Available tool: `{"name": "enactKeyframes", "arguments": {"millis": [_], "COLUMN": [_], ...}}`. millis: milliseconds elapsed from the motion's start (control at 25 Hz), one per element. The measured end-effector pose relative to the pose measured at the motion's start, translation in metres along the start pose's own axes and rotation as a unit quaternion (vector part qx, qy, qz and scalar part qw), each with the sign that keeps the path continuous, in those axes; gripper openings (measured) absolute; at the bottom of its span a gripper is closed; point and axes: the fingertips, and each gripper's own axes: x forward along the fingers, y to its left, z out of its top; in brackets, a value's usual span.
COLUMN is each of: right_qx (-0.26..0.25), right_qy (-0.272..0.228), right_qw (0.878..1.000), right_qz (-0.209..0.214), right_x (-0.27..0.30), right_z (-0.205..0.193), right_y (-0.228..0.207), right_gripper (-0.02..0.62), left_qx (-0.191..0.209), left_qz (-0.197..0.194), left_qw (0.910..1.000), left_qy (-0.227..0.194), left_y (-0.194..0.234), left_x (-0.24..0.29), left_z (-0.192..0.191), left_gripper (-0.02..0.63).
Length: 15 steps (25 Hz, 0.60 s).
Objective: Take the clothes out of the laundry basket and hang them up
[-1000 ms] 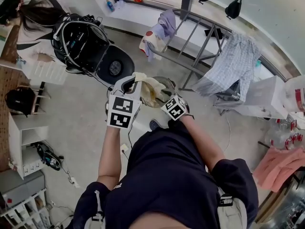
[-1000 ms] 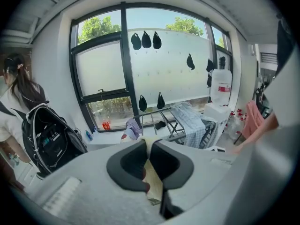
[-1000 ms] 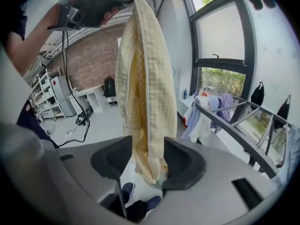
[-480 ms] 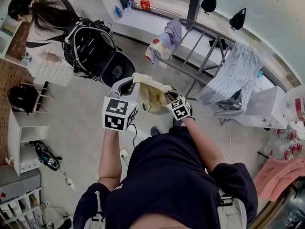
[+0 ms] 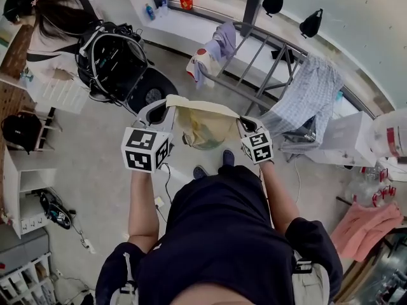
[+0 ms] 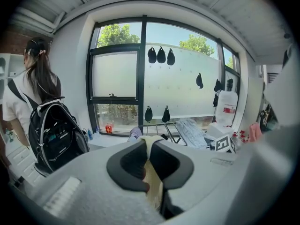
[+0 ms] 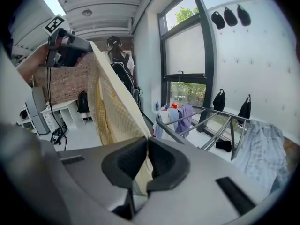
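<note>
**A:** Yellow cloth [image 5: 205, 121] held taut, just short of drying rack [image 5: 257, 49]; left gripper [image 5: 166, 105] and right gripper [image 5: 245, 123] each clamped on a top corner.

**B:** Keep top edge level. Lift over bare rail between purple garment [image 5: 222, 35] and checked shirt [image 5: 311, 97].

**A:** Room enough?

**B:** Open floor before rack. Mind backpack [image 5: 111, 59] left of rack.

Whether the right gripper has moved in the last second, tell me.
Yes: in the head view the right gripper has shifted rightward, toward the checked shirt on the rack. Its jaws have just been closing on the yellow cloth.
</note>
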Motion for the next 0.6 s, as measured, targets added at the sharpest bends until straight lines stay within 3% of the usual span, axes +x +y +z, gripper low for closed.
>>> {"name": "enactKeyframes", "arguments": {"millis": [120,400,600], "right_qx": [0.012,0.071,0.072], "right_qy": [-0.007,-0.027,-0.023], "right_qw": [1.0,0.997,0.996], "right_qz": [-0.007,0.029,0.049], "right_x": [-0.017,-0.035,-0.042], "right_z": [0.006,0.003,-0.009], "right_y": [-0.006,-0.004,0.003], "right_gripper": [0.017,0.018,0.018], "left_qx": [-0.006,-0.012,-0.009], "left_qz": [-0.004,-0.029,-0.043], "left_qw": [1.0,0.9995,0.999], "left_qy": [-0.001,-0.01,-0.011], "left_y": [0.005,0.0,-0.004], "left_x": [0.001,0.004,0.008], "left_z": [-0.003,0.001,-0.001], "left_gripper": [0.028,0.028,0.028]}}
